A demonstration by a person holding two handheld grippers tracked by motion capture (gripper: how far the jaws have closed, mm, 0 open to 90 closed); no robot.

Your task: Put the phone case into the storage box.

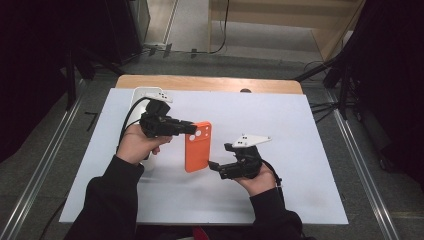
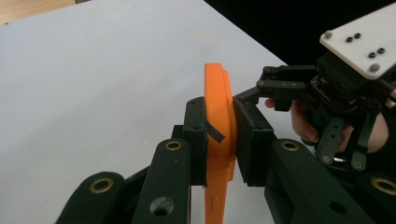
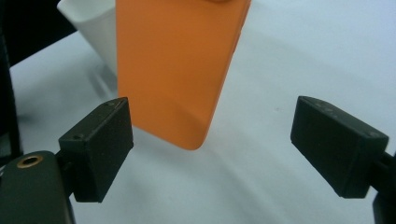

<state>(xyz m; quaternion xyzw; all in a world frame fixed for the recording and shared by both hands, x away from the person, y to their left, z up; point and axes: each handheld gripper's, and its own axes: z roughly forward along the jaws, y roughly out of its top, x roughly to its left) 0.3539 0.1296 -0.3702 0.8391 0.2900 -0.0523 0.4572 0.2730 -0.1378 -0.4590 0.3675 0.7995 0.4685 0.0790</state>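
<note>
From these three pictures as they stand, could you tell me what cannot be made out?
- Orange phone: its screen side faces away in the high view; its top is cut off by the frame edge in the right gripper view.
- White object behind it: cropped and blurred in the right gripper view, half covered by the left gripper in the high view.
- Small dark spot at the table's far edge: too small.

The high view looks forward and down on the white counter; both gripper views sit close along their jaws, sharing the orange phone case
</note>
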